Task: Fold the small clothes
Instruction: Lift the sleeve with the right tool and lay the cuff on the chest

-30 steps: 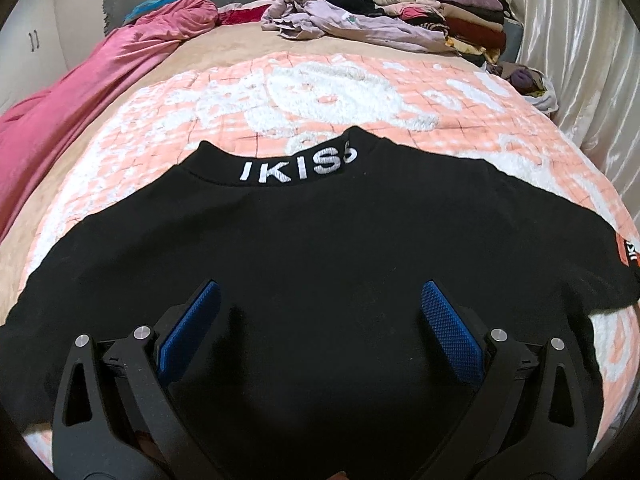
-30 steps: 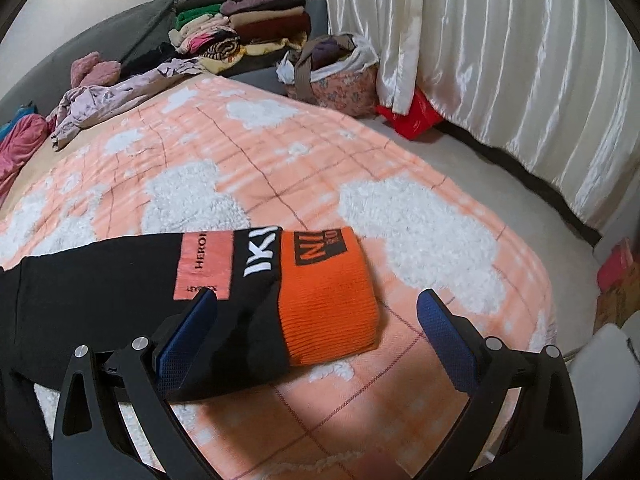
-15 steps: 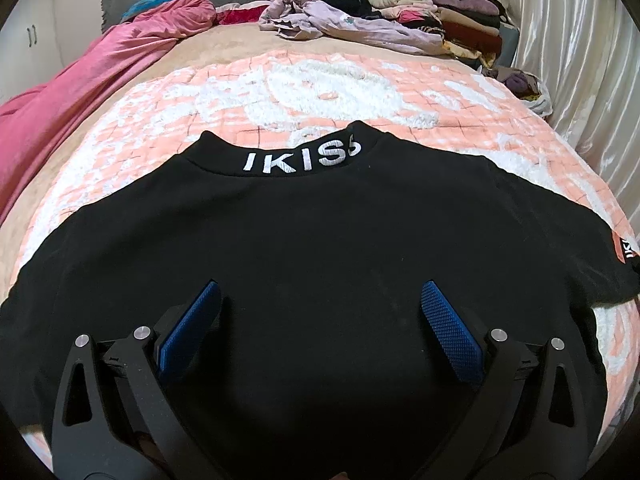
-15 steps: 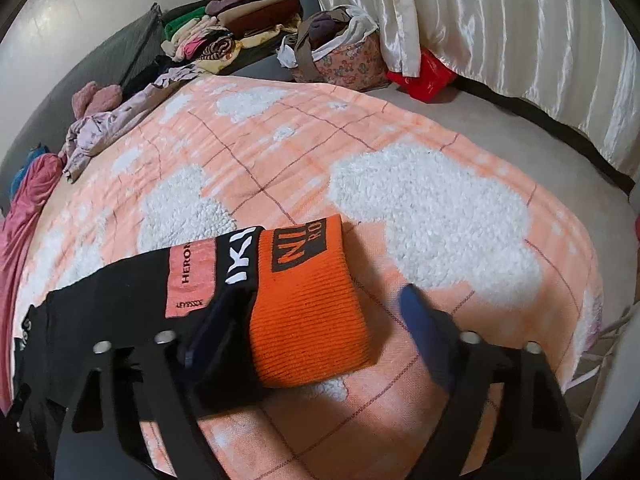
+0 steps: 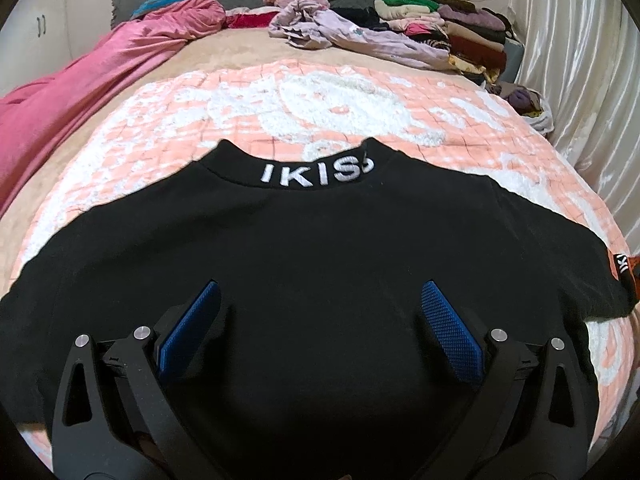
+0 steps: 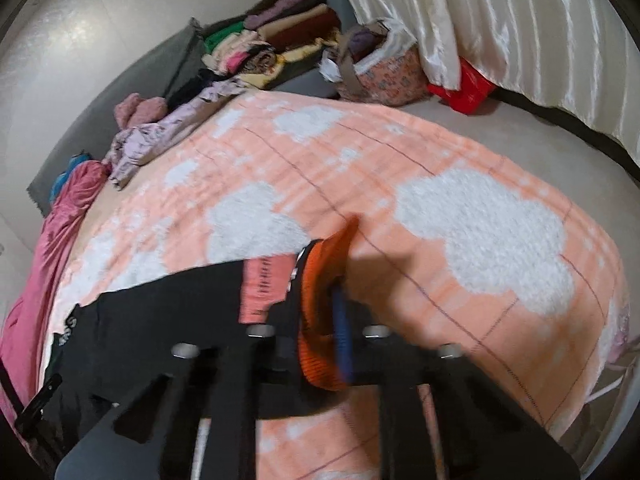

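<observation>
A black sweatshirt (image 5: 320, 264) lies spread flat on the near half of a bed, over a peach blanket (image 5: 328, 112) with white fluffy patches and a thin grid of dark lines. Its body is plain black and smooth, the collar (image 5: 312, 172) pointing to the far side, both sleeves reaching out to left and right. White stitched letters on the collar read "IKIS", followed by a curled, partly folded letter. The right sleeve ends in an orange ribbed cuff (image 6: 320, 320), next to a salmon pink label patch (image 6: 260, 288) whose print is too blurred to read. The left gripper (image 5: 318, 320) hovers over the lower middle of the sweatshirt with its blue-padded jaws wide apart and nothing between them. The right gripper (image 6: 332, 320) has its jaws clamped together on the orange cuff, which is pinched and stands up off the blanket. Open blanket lies beyond the collar and to the right of the cuff, up to the bed's right edge, where the floor and a pale satin curtain (image 6: 520, 40) begin. At the far end lie a stack of folded clothes (image 5: 448, 28) and a crumpled lilac garment (image 5: 352, 36), while a pink sheet (image 5: 80, 88) runs along the left side. A floral bag (image 6: 384, 68) and a red bag (image 6: 464, 88) sit on the floor by the curtain.
</observation>
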{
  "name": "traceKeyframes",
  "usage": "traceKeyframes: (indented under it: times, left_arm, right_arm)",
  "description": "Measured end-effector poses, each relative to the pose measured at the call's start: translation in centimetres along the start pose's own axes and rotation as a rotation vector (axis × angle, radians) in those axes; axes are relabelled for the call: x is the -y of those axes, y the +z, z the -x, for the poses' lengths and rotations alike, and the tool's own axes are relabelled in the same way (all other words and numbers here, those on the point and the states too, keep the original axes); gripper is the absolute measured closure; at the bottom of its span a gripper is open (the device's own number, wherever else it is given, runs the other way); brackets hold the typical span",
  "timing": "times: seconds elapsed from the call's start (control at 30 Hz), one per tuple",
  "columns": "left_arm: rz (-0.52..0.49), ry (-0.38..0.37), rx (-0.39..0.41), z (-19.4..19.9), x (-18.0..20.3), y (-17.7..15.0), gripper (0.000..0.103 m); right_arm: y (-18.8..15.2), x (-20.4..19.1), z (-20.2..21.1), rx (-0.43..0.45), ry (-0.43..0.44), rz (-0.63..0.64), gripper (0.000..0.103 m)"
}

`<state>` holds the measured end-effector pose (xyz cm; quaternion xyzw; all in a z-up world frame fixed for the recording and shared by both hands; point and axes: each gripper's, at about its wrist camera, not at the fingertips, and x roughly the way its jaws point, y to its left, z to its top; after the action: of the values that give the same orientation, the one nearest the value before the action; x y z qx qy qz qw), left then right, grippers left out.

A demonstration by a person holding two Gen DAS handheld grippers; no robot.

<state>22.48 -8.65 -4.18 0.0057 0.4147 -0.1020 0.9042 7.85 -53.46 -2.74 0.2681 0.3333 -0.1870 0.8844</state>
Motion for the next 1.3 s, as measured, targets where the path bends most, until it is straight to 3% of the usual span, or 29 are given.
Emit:
traceKeyframes:
  times: [0.27,0.6,1.1,1.3]
  left_arm:
    - [0.015,-0.006,0.003,0.3,-0.6,0.0,0.009]
    - [0.050,-0.028,0.007,1.2,-1.9,-0.1,0.009]
    - [0.077,-0.019,0.023,2.2,-4.4,0.1,0.009]
    - [0.079,-0.013,0.018,2.2,-5.0,-0.1,0.009]
  right_arm:
    - [0.2,-4.1,1.3,0.016,0.042,0.077,0.096]
    - [-0.7,-12.3,3.7,0.037,0.193,0.194,0.096]
    - [-5.1,-28.9,1.6,-0.077,0.470,0.371,0.096]
    - [-7.3,-34.2,0.3,-0.133,0.535,0.415,0.096]
